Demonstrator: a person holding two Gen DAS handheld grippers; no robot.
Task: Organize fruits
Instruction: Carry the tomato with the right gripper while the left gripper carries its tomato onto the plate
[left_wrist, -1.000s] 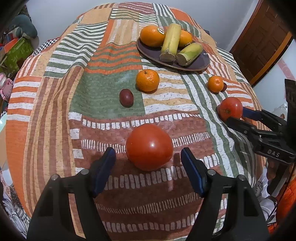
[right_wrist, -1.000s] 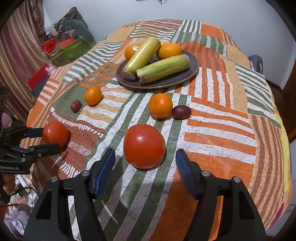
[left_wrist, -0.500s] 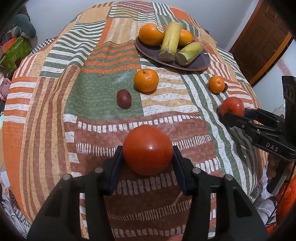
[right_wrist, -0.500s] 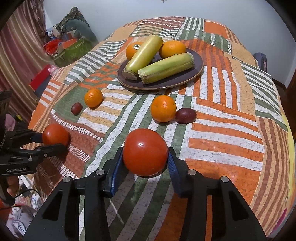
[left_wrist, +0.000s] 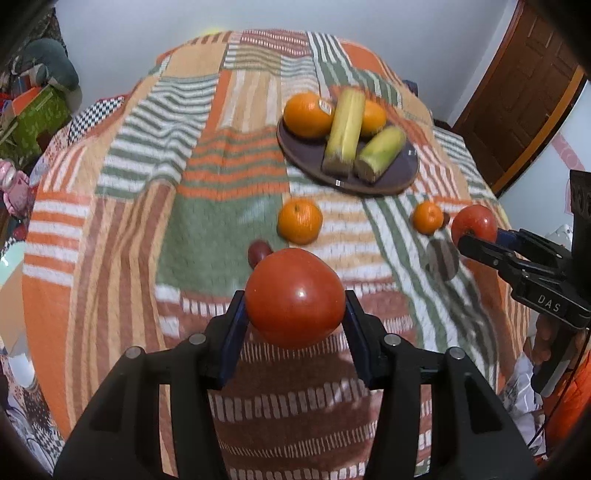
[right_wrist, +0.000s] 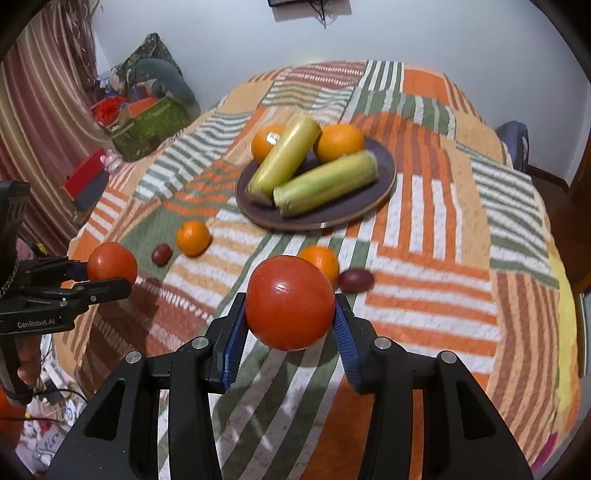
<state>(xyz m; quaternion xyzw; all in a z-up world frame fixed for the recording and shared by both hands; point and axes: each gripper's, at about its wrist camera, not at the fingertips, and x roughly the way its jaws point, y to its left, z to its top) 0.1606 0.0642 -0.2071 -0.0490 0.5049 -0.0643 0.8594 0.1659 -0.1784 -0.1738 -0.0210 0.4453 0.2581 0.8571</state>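
My left gripper (left_wrist: 293, 314) is shut on a red tomato (left_wrist: 293, 297) and holds it above the striped cloth. My right gripper (right_wrist: 288, 319) is shut on a second red tomato (right_wrist: 290, 302), also lifted; it shows in the left wrist view (left_wrist: 474, 223) too. A dark plate (right_wrist: 384, 177) at the far middle holds two oranges and two green-yellow sugarcane pieces (right_wrist: 325, 184). Two small oranges (left_wrist: 300, 220) (left_wrist: 427, 218) and two dark plums (right_wrist: 161, 254) (right_wrist: 356, 280) lie on the cloth between me and the plate.
The striped patchwork cloth (left_wrist: 207, 221) covers the whole rounded table. Clutter and a green box (right_wrist: 147, 125) stand beyond the far left edge, next to a curtain. A wooden door (left_wrist: 524, 96) is at the right.
Both grippers closed on their tomatoes and lifted them off the cloth. The plate and loose fruit have stayed in place.
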